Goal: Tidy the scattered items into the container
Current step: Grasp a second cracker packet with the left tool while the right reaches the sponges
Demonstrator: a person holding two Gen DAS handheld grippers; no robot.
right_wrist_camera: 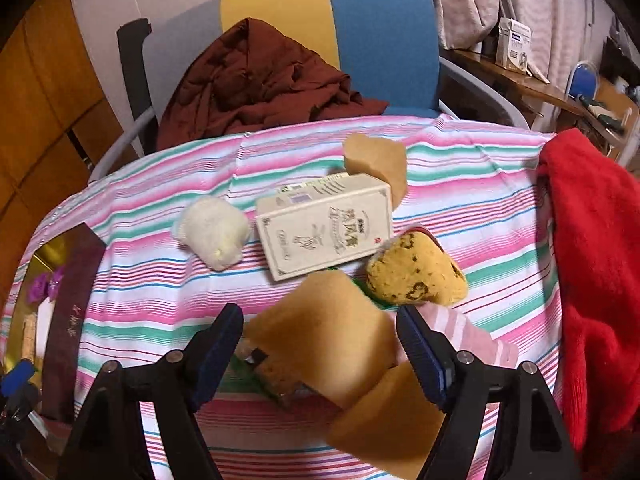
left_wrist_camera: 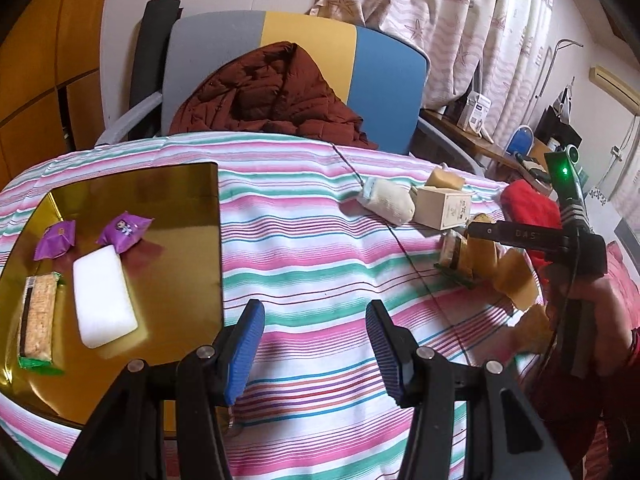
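Sponge: tan block [right_wrist_camera: 320, 320] dead ahead at twelve o'clock, between my right gripper [right_wrist_camera: 320, 344] jaws, long axis toward one.
Right gripper: spread wide, pads clear.
Left gripper [left_wrist_camera: 316, 344]: I see it parted, empty.
Tray [left_wrist_camera: 168, 184]: ten o'clock.

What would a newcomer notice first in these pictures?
First, the striped cloth over the whole table, and the gold tray on its left side, holding two purple sweets, a white block and a snack bar. Next, the pile on the right: a cream box, tan foam pieces and a yellow sponge, with a red cloth at the edge.
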